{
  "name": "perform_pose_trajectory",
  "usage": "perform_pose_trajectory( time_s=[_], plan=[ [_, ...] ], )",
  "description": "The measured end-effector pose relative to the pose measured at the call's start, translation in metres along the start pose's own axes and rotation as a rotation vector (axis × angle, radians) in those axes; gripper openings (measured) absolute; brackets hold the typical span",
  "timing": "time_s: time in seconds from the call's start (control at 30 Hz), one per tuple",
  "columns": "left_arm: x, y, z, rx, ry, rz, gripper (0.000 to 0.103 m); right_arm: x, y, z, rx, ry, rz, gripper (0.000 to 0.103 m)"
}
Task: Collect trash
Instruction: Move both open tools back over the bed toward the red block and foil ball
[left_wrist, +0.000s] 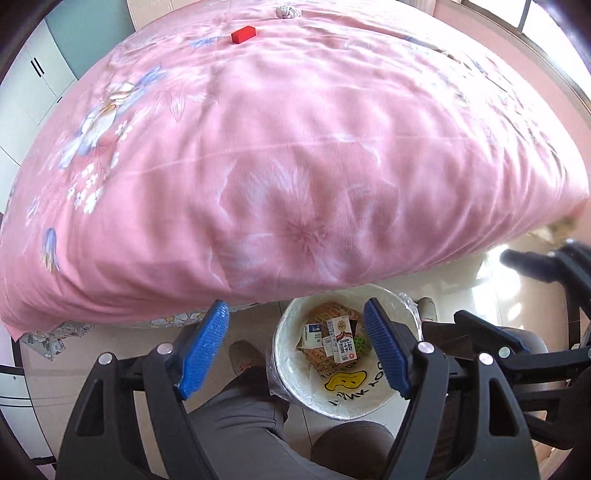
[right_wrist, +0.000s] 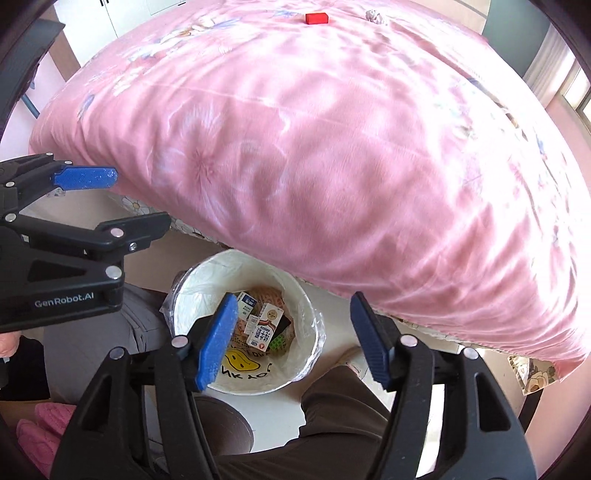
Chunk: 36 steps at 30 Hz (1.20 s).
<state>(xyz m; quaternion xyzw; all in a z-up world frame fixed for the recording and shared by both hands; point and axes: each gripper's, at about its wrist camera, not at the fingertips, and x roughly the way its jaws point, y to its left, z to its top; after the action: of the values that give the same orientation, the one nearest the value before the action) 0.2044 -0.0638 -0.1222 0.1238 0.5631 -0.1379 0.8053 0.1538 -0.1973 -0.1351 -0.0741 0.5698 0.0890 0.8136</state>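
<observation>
**Ana:** Bin (left_wrist: 343, 391) first: it stands on the floor at the near edge of the bed, between the person's knees, lined with a plastic bag and already holding small cartons (left_wrist: 341, 341) and wrappers.

**Ben:** And the tools?

**Ana:** Both empty. The left gripper (left_wrist: 295, 347) has its blue pads spread wide with nothing between them, and the right gripper (right_wrist: 293, 341) is spread too, hanging over the bin mouth.

**Ben:** So what is left to collect?

**Ana:** On the pink quilt (right_wrist: 332, 147), at the far side, a red block (right_wrist: 316, 17) and, just to its right, a pale crumpled wad (right_wrist: 375, 16), probably paper, though it is too small to be sure. They lie near each other but apart.

**Ben:** How would you go about it?

**Ana:** I'd reach across with the jaws kept wide, come down from above, and close across the block's short sides. The quilt is soft, so press lightly or the fabric bunches into the pads. One piece per gripper would save a trip.
</observation>
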Motion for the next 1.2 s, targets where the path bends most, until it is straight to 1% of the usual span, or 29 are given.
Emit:
perform_pose_trajectory(
  time_s=[0.17,0.3,0.4,0.57,0.63,0.87,0.97,1.2],
  plan=[
    [-0.019,0.011,0.033,0.003,-0.045,0.022,0.08,-0.026,-0.015,0.029,-0.007,-0.057,-0.019,0.068],
    [-0.025,0.022,0.06,-0.001,-0.066,0.047,0.081,-0.035,-0.03,0.056,0.01,-0.08,-0.041,0.068],
    [-0.022,0.032,0.08,-0.015,-0.071,0.056,0.083,-0.039,-0.044,0.077,0.028,-0.097,-0.032,0.068],
    [-0.016,0.05,0.112,-0.035,-0.074,0.062,0.083,-0.037,-0.059,0.123,0.047,-0.125,-0.041,0.068],
    [-0.012,0.055,0.127,-0.041,-0.074,0.062,0.083,-0.036,-0.066,0.139,0.061,-0.139,-0.037,0.07],
    [0.015,0.069,0.178,-0.03,-0.07,0.096,0.084,-0.015,-0.087,0.197,0.087,-0.166,-0.006,0.071],
    [0.029,0.074,0.2,-0.02,-0.068,0.099,0.084,-0.002,-0.096,0.225,0.092,-0.173,0.0,0.071],
    [0.068,0.081,0.251,0.009,-0.06,0.108,0.084,0.035,-0.116,0.296,0.079,-0.187,-0.03,0.071]
  ],
)
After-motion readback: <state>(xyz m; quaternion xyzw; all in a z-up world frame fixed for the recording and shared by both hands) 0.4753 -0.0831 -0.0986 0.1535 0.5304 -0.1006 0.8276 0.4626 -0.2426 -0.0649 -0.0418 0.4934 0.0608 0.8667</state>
